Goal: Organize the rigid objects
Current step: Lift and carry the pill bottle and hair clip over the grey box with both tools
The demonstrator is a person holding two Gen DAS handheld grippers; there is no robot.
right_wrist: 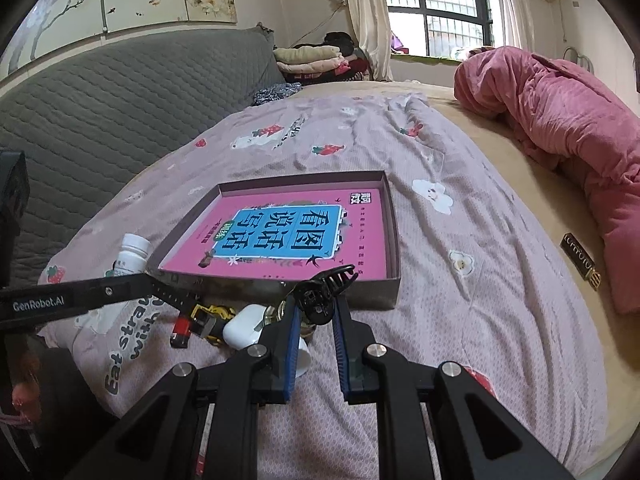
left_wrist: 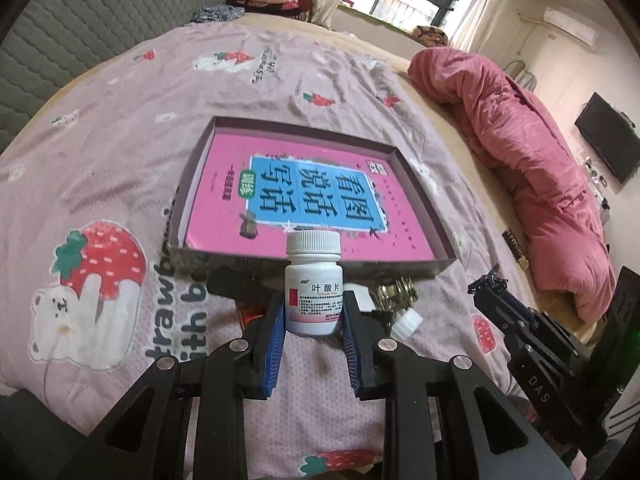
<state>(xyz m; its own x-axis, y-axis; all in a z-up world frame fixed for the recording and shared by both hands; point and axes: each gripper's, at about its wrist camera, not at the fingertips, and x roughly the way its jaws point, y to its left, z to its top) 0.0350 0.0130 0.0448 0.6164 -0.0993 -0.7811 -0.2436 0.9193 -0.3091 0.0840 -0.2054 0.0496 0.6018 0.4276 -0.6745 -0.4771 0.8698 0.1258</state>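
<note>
While both tools hang over the near edge of the bed (right_wrist: pixel 460 320), each already carries something. The left gripper (left_wrist: pixel 313 312) has its blue fingers (left_wrist: pixel 275 344) pinching a white pill bottle (left_wrist: pixel 313 284) upright by its label. The right gripper (right_wrist: pixel 317 312) has its fingers clamped tight on a black hair claw clip (right_wrist: pixel 322 294).

Just beyond them, on the strawberry-print cover, lies the rest of the clutter: a white earbud case (right_wrist: pixel 242 330), a red lighter (right_wrist: pixel 181 330), a yellow-and-black item that may be a tape measure (right_wrist: pixel 210 316), and something brassy I cannot make out (left_wrist: pixel 396 292).

Past that sits the shallow open box (right_wrist: pixel 394 280) with a pink book (right_wrist: pixel 280 236) flat on its floor.

To my eye this is the carrying step: both items are lifted and headed for the box. The next move calls for clearing the near wall, lowering each item onto the book, then spreading the fingers, setting the bottle down squarely so it does not topple.
</note>
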